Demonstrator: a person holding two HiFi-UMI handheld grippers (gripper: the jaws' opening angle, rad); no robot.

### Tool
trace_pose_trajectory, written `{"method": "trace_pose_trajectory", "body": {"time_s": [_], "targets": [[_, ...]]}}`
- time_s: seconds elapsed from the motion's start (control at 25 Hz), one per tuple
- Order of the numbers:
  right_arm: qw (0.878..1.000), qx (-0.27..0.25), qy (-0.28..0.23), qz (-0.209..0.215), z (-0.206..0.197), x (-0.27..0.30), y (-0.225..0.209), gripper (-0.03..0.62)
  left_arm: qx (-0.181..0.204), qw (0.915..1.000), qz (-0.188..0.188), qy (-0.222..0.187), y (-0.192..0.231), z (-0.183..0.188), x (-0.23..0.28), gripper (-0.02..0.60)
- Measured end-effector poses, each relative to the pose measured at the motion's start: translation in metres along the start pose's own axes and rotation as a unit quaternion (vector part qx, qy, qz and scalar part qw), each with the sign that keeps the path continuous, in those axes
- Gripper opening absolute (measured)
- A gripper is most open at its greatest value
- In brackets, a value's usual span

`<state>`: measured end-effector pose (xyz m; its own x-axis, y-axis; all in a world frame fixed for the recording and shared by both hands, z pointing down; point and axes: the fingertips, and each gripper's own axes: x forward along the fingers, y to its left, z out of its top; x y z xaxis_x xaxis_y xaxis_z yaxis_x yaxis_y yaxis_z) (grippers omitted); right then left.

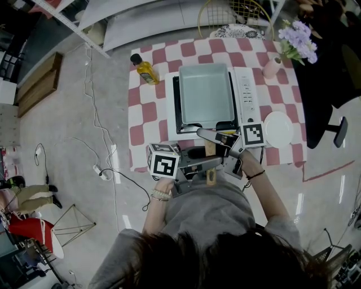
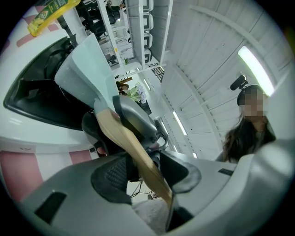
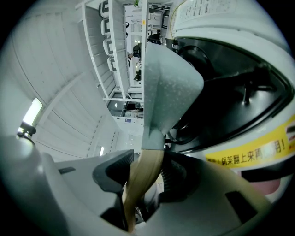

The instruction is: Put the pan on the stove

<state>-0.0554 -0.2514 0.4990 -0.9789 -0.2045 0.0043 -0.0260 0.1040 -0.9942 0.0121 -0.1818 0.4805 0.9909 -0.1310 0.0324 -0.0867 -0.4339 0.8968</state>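
Observation:
A square pale green pan [image 1: 206,93] lies over the black well of a white table stove [image 1: 244,90] on a red-checked cloth. Its wooden handle [image 1: 210,149] points back toward me. My left gripper [image 1: 194,165] comes in from the left and my right gripper [image 1: 225,148] from the right, both shut on the handle. In the left gripper view the handle [image 2: 133,147] runs between the jaws of that gripper [image 2: 145,170], and the pan [image 2: 85,76] stands beyond. In the right gripper view the handle [image 3: 140,177] is pinched by that gripper [image 3: 143,179], below the pan [image 3: 168,87] and beside the stove [image 3: 239,92].
A yellow oil bottle [image 1: 146,70] stands at the table's back left. A white plate [image 1: 278,128] lies right of the stove, and a vase of purple flowers [image 1: 296,39] stands at the back right. A wire chair [image 1: 231,17] is behind the table, and cables [image 1: 101,169] trail on the floor.

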Motion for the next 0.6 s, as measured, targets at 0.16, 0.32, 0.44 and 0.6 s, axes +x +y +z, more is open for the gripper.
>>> {"method": "trace_pose_trajectory", "body": {"time_s": [0.16, 0.32, 0.44, 0.6], "targets": [[1.000, -0.015, -0.005, -0.004, 0.0010, 0.0005, 0.0025, 0.176, -0.005, 1.0000, 0.005, -0.005, 0.0003, 0.0007, -0.0001, 0.192], [0.999, -0.028, -0.012, -0.023, 0.0022, -0.0012, -0.0019, 0.218, -0.007, 0.9998, 0.015, -0.007, 0.0027, 0.0002, -0.0012, 0.202], [0.999, -0.024, -0.023, -0.022, 0.0035, -0.0023, -0.0006, 0.238, -0.003, 0.9996, 0.025, -0.011, 0.0041, 0.0005, -0.0039, 0.223], [0.999, -0.030, -0.034, -0.023, 0.0043, -0.0051, 0.0021, 0.250, 0.002, 0.9993, 0.033, -0.018, 0.0038, 0.0010, -0.0085, 0.232]]}}
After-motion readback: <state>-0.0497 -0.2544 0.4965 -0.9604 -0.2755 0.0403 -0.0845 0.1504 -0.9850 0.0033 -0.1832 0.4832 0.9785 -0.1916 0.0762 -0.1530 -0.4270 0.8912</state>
